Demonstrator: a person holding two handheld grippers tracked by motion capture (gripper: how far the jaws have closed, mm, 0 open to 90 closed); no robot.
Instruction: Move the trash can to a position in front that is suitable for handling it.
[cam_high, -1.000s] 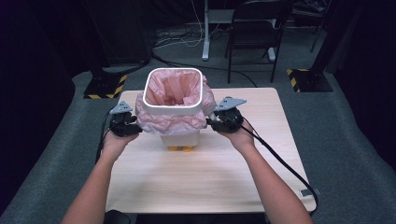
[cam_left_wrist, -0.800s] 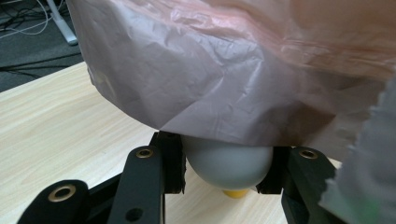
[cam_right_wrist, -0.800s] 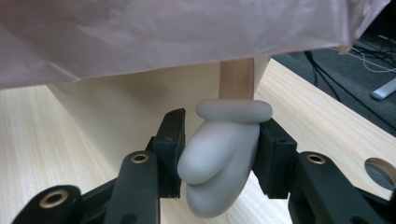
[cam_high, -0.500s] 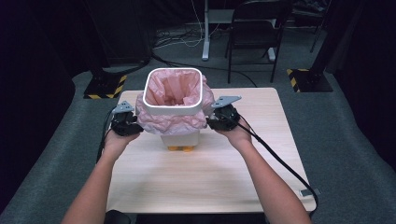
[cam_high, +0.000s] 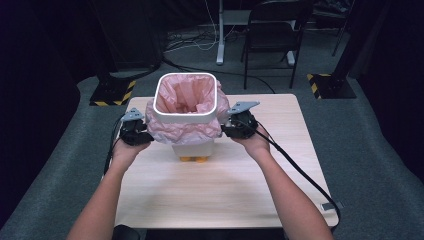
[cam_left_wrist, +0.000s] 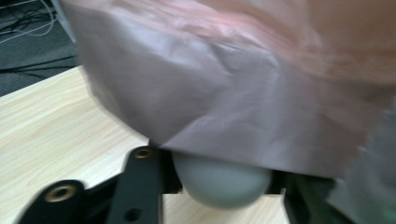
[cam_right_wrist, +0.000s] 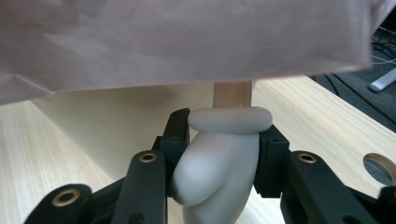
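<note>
A white bin (cam_high: 184, 116) lined with a pink bag (cam_high: 185, 131) stands in the middle of the wooden table (cam_high: 225, 195), on an orange base (cam_high: 194, 159). My left gripper (cam_high: 143, 135) is at the bin's left side, under the bag's overhang. Its jaws hold a grey rounded handle (cam_left_wrist: 222, 189) and have just been opening a little. The bag (cam_left_wrist: 224, 84) hangs over that gripper (cam_left_wrist: 222, 169). My right gripper (cam_high: 227, 131) is at the bin's right side. Its jaws have just been closing, and that gripper (cam_right_wrist: 225, 127) presses both pads on a white handle (cam_right_wrist: 219, 158).
The near half of the table lies bare in front of the bin. A black cable (cam_high: 300, 172) trails from the right gripper to the table's right front corner. A black chair (cam_high: 275, 30) and floor cables lie beyond the table. A round hole (cam_right_wrist: 380, 164) is in the tabletop.
</note>
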